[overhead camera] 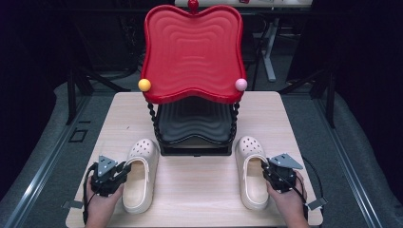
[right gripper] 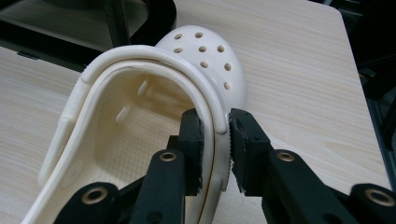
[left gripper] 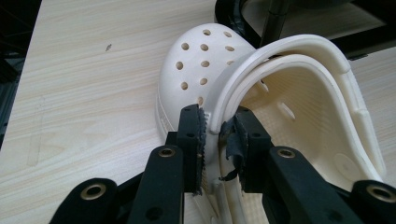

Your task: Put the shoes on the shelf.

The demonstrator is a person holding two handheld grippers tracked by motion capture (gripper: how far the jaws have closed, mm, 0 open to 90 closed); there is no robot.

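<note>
The left gripper [left gripper: 215, 135] pinches the outer side wall of the left clog [overhead camera: 139, 173], one jaw outside the shoe and one inside, taking the folded-forward heel strap along with the wall. The bite sits at the rim by the opening, probably because that thin edge is the one part narrow enough for the jaws and stiff enough to carry the shoe level. The right gripper [right gripper: 215, 140] mirrors it, pressed onto the outer wall and strap of the right clog [overhead camera: 252, 173]. Taking each shoe from its outer side keeps the two hands apart.

Both clogs lie flat on the table [overhead camera: 199, 190], toes pointing toward the two-tier shoe rack [overhead camera: 192, 61] at the far middle, one just left of its base and one just right of it. The black lower tray [overhead camera: 192, 124] of the rack sits between the toes; the red upper tray tilts above it. Both trays hold nothing, so the matching grips look like readiness to lift the pair onto the rack.
</note>
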